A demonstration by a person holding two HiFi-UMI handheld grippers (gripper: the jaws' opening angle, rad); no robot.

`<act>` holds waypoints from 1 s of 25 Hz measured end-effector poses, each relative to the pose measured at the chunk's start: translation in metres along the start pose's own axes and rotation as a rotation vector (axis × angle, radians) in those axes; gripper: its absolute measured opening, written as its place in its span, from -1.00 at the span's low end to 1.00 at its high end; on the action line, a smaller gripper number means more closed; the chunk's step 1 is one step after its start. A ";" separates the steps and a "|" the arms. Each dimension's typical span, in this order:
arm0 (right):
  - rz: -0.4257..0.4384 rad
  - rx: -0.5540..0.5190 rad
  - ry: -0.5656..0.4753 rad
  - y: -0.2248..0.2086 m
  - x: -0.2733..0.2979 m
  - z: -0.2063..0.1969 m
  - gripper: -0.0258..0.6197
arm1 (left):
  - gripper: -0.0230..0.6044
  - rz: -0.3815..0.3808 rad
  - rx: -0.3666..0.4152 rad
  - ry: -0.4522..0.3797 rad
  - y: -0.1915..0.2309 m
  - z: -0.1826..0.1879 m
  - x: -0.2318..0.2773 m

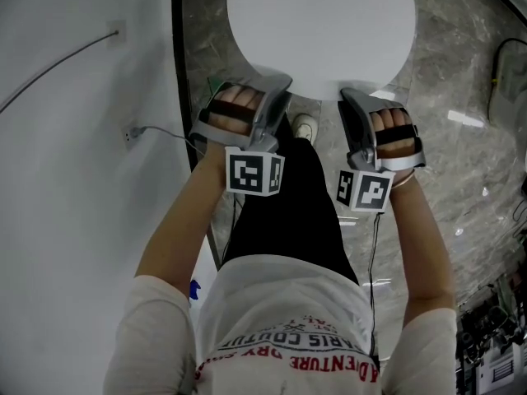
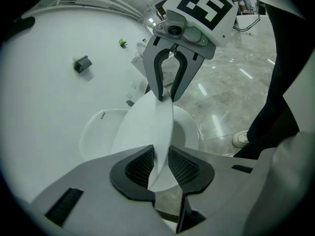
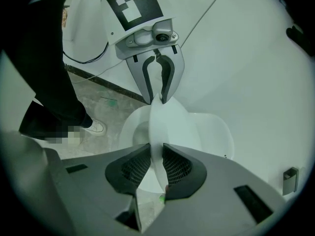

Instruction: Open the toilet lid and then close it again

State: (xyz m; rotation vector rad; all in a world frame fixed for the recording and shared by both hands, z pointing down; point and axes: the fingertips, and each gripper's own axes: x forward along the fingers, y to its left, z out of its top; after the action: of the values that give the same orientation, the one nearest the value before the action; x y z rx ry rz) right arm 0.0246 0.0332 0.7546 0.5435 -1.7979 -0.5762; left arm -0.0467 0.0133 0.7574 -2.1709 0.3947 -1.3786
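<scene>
The white toilet lid (image 1: 321,23) fills the top of the head view, and both grippers hold its near rim. My left gripper (image 1: 276,85) grips the rim on the left, my right gripper (image 1: 350,97) on the right. In the left gripper view the lid (image 2: 147,127) runs edge-on between the pads of my left gripper (image 2: 161,163), tilted above the bowl (image 2: 189,127); the right gripper (image 2: 167,96) pinches its far edge. In the right gripper view my right gripper (image 3: 156,163) is shut on the lid (image 3: 167,122), with the left gripper (image 3: 156,100) opposite.
A white wall (image 1: 74,138) with a socket and cable (image 1: 156,130) stands close on the left. Grey marble floor (image 1: 461,138) surrounds the toilet. The person's shoe (image 1: 305,127) is right below the lid. Cables (image 1: 498,64) and equipment (image 1: 494,336) lie at the right.
</scene>
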 end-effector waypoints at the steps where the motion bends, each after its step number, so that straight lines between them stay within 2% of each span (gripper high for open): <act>1: -0.007 -0.006 0.001 0.004 0.003 -0.002 -0.77 | -0.62 -0.003 0.003 0.007 -0.004 -0.001 0.003; 8: 0.012 -0.010 0.037 0.035 0.023 -0.015 -0.75 | -0.60 -0.059 0.002 0.032 -0.034 -0.005 0.027; 22: 0.110 -0.041 0.076 0.083 0.067 -0.026 -0.72 | -0.58 -0.132 0.024 0.093 -0.079 -0.031 0.068; 25: 0.132 -0.018 0.082 0.090 0.072 -0.029 -0.71 | -0.57 -0.138 0.015 0.103 -0.085 -0.033 0.074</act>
State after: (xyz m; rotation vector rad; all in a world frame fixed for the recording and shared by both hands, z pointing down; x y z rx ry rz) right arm 0.0248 0.0551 0.8715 0.4265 -1.7349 -0.4730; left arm -0.0470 0.0361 0.8722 -2.1556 0.2758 -1.5673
